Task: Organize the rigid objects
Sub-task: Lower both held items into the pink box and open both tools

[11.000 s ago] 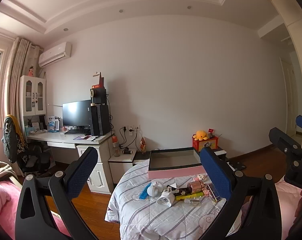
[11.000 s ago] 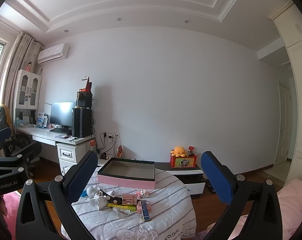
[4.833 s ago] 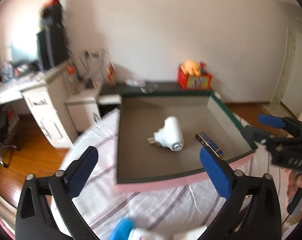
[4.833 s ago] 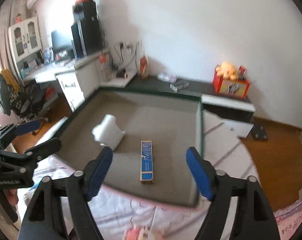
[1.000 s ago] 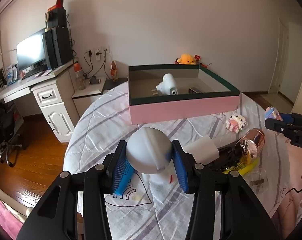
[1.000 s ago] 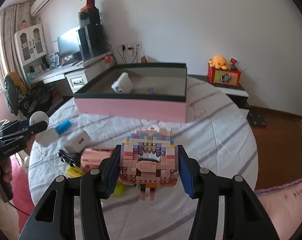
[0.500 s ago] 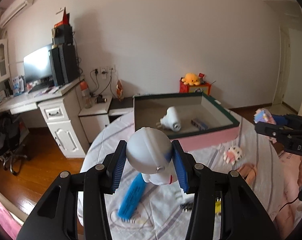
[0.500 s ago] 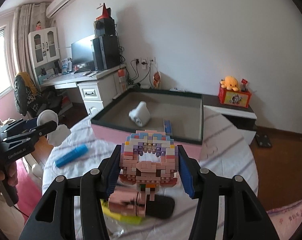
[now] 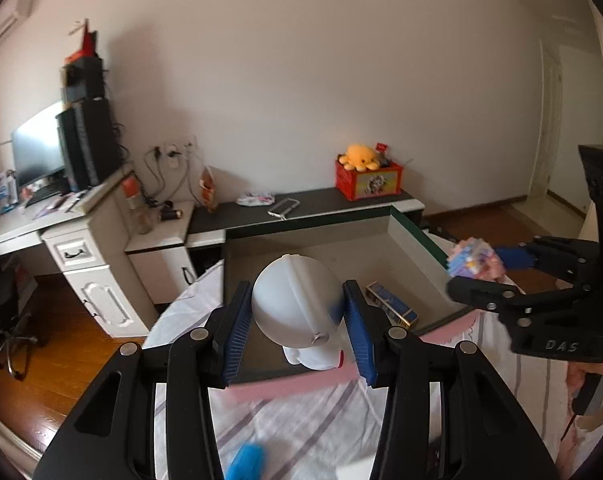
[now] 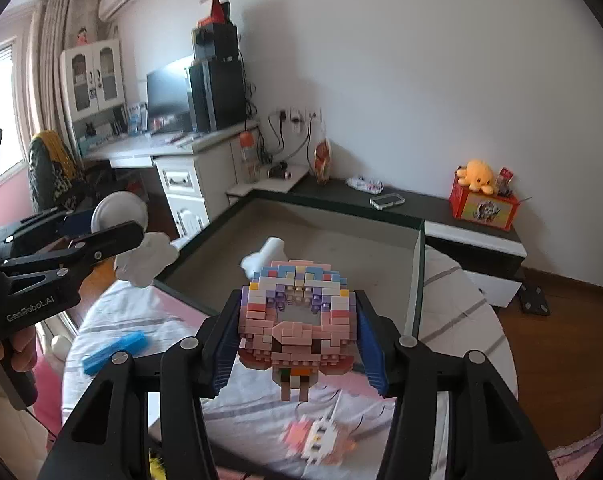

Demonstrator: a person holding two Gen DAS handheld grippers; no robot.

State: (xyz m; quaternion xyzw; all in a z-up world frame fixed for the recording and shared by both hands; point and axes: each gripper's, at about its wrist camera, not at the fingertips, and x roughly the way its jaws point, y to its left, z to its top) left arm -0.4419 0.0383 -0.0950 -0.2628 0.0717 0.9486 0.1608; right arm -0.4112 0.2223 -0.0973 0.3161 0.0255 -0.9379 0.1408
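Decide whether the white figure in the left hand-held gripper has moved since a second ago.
Yes. The white figure was low over the bedspread, short of the pink box; now it is lifted over the box's near wall, above the interior.

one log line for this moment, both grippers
left gripper: shut on white round-headed figure | right gripper: shut on pink brick-built figure | both at pink box

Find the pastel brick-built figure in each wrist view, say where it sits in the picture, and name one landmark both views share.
Left wrist view: the brick figure is at the right edge, mid-height, clamped in the right claw.
Right wrist view: the brick figure fills the lower centre, between the claw's blue pads.
Shared landmark: the orange plush octopus on its red box against the wall.
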